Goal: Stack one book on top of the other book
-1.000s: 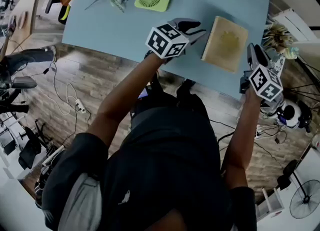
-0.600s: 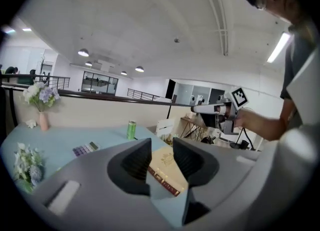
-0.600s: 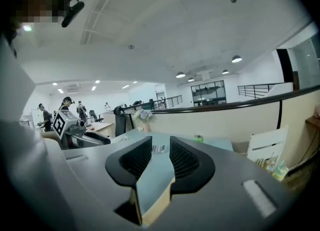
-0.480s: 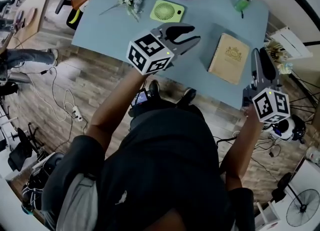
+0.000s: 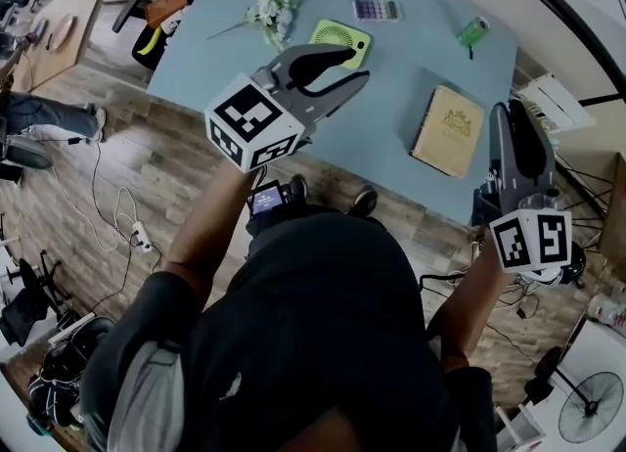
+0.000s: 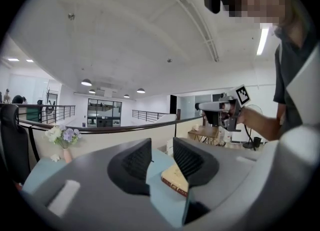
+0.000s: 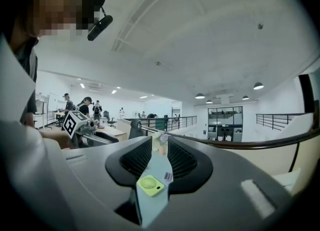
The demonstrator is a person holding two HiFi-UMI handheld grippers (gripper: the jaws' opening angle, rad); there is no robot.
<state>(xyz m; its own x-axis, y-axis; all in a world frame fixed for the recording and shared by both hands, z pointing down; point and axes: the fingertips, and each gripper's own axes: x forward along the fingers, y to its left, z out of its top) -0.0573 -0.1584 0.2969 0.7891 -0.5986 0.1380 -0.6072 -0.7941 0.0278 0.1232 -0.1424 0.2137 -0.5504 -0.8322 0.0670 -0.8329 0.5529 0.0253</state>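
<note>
**bookworm:** so how's the stacking going, done yet?

**me:** honestly I'm struggling to call it. I'm only seeing one tan book (image 5: 448, 131), lying flat near the right end of the blue table (image 5: 391, 161), close to the near edge. I can't tell from up here whether a second one is sitting under it. If it is, I'm guessing the job's finished. If not, it isn't even starting.

**bookworm:** what are you holding?

**me:** nothing. My left gripper (image 6: 161, 159) is showing a narrow gap, with only table and the book's corner well beyond it. My right gripper (image 7: 159, 157) is showing a similar narrow gap, with just the green fan (image 5: 340, 41) way off through it.

**bookworm:** anything changing from a second ago?

**me:** yeah. Back then both grippers were hanging low beside the book, one on each side. Now they're sitting higher, pointing out level, well apart from it. The book itself isn't looking shifted.
</note>
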